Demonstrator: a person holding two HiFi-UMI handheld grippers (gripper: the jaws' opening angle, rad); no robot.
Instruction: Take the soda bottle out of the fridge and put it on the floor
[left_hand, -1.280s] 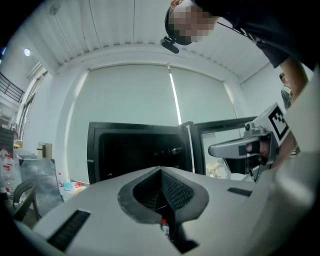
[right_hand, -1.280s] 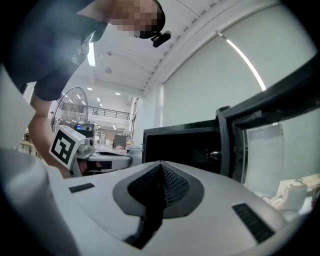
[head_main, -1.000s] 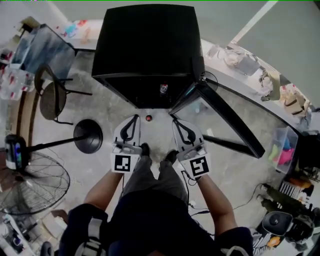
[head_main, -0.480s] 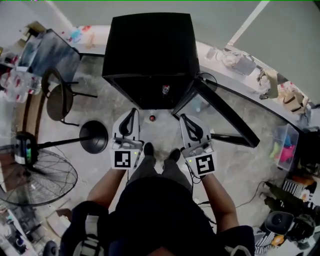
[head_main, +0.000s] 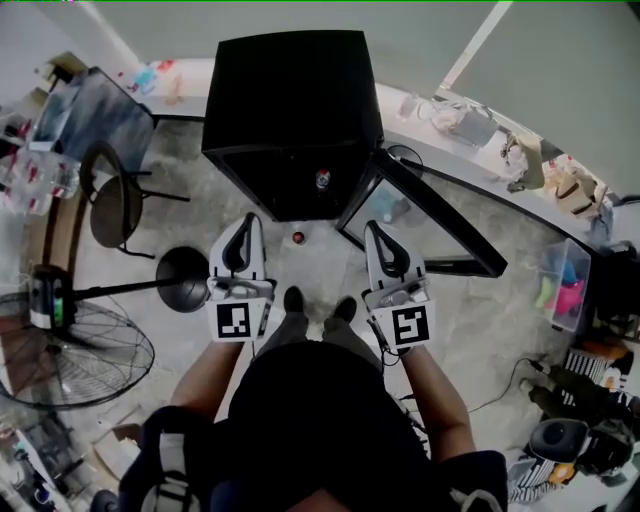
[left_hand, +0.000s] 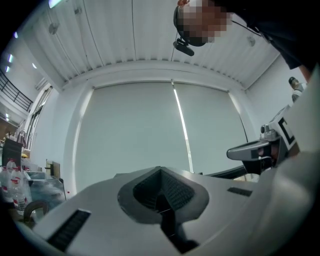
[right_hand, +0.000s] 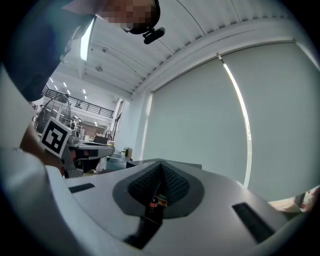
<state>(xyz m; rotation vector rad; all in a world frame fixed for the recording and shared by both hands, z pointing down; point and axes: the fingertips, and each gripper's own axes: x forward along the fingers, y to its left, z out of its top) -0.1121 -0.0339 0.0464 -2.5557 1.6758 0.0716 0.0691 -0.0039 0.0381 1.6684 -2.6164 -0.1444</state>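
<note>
Looks done: soda bottle (head_main: 297, 237) stands upright on the floor (head_main: 200, 215), just in front of the fridge (head_main: 292, 100) and ahead of the person's feet. Left gripper (head_main: 246, 224) and right gripper (head_main: 376, 232) are both clenched on nothing, held well clear of it. Fridge door (head_main: 440, 225) is open; closing isn't in the task.

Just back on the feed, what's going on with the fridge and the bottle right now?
A person faces the black fridge, its door open to the right. A small soda bottle stands on the floor just in front of it. The left gripper and right gripper are both held out empty, jaws together, touching nothing. A small item shows inside the fridge; I can't tell what it is.
</note>
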